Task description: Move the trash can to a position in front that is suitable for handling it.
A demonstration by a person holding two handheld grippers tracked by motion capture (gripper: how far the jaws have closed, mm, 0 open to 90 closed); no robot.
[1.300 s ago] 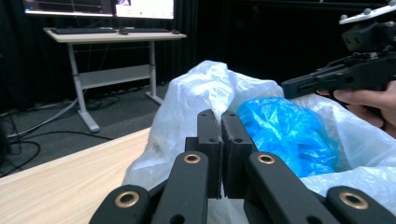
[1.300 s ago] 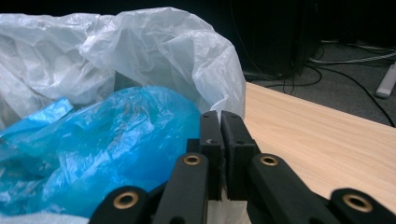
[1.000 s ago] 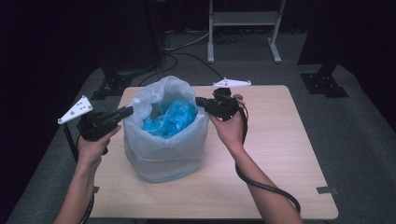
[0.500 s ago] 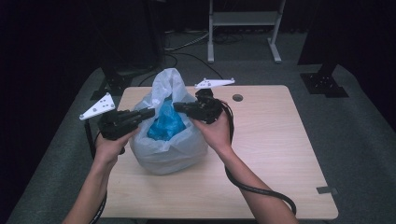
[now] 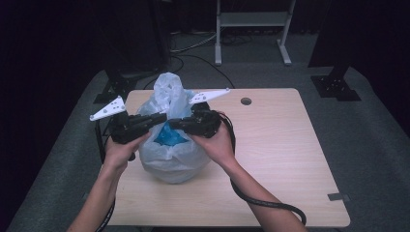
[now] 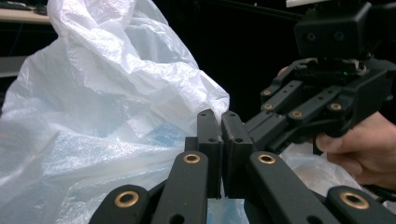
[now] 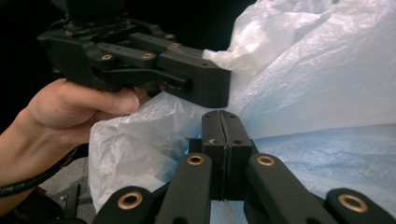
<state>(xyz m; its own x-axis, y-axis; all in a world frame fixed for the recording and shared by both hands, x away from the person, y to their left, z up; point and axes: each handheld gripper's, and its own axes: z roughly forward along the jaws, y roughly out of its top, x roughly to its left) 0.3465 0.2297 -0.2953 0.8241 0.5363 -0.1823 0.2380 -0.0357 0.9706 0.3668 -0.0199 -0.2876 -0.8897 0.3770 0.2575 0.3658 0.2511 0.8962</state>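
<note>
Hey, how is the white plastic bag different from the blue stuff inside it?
The white plastic bag is pale and translucent, while the blue contents are a saturated blue. The white plastic bag is the outer layer, resting on the table with its top gathered into a peak; the blue contents sit inside it, seen at the gap between the two hand-held grippers. The white plastic bag is much larger than the visible blue patch. Both look like thin, crinkled plastic.

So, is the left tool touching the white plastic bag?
Touching. The left gripper view shows the left tool shut on a fold of the white plastic bag.
</note>
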